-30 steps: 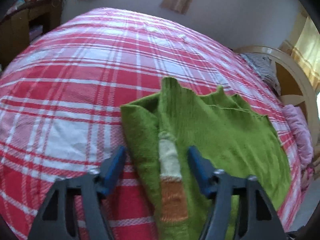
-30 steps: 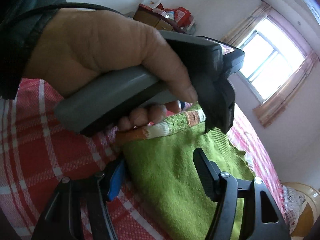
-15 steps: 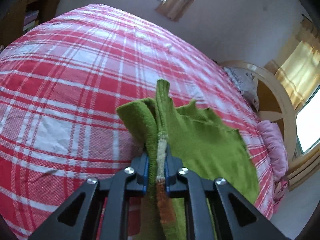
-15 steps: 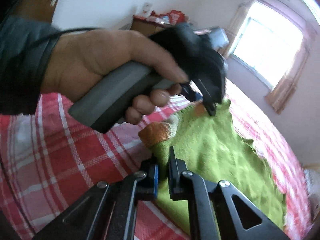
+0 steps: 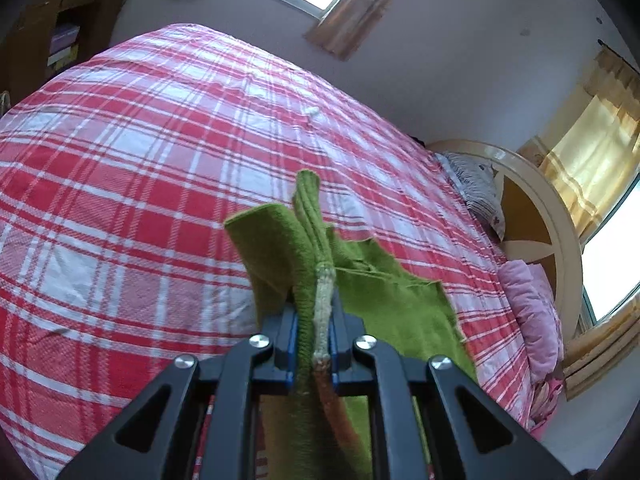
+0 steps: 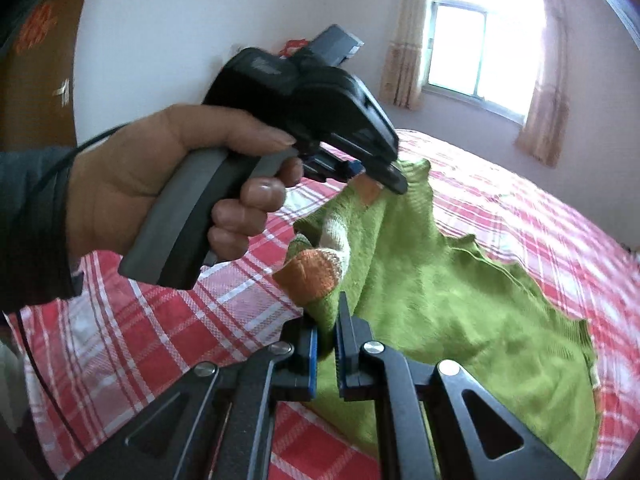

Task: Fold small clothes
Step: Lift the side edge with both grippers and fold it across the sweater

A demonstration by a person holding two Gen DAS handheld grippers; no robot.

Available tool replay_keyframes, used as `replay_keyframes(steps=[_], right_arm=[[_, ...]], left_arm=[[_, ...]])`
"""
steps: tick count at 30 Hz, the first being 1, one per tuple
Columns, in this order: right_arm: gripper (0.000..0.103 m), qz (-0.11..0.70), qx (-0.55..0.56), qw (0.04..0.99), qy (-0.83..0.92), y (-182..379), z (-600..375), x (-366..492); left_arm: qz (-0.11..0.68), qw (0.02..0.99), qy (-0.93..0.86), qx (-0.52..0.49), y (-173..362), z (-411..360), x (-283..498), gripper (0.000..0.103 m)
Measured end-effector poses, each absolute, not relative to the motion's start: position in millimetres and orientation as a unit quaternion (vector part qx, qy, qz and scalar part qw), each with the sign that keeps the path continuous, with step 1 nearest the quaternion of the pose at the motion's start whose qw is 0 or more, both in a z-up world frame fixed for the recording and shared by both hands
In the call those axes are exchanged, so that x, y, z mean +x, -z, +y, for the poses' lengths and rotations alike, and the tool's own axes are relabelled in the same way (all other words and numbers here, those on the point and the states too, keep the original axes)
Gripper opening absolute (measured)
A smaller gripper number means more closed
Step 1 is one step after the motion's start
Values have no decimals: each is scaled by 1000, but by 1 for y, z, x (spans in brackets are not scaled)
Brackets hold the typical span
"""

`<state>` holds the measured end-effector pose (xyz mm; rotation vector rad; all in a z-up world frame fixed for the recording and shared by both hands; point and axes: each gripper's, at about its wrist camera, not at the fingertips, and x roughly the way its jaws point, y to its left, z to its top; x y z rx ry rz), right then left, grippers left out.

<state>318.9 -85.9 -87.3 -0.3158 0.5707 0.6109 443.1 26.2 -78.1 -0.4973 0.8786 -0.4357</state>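
The green sweater (image 6: 440, 292) lies mostly on the red checked bedspread (image 5: 120, 184), with its near edge raised off it; it looks soft, light and floppy knit, likely to sag and stretch between holds, so the striped cuff and the thick hem seem the firmest places to take it; the left gripper (image 5: 314, 332) is pinched on the orange-and-white cuff band, and the right gripper (image 6: 326, 344) is clamped on the green edge just below it.

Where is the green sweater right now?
The green sweater lies on the red plaid bedspread, its near edge pinched by the left gripper and right gripper.
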Motion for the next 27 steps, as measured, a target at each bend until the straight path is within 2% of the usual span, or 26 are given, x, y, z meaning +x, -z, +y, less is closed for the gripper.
replay_keyframes(steps=[9, 27], right_arm=[[6, 278, -67, 916, -281, 72, -143, 330], [6, 265, 21, 935, -235, 62, -251, 325]], left_arm=[[412, 851, 229, -229, 57, -19, 448, 12], [408, 844, 293, -187, 36, -130, 457, 12]])
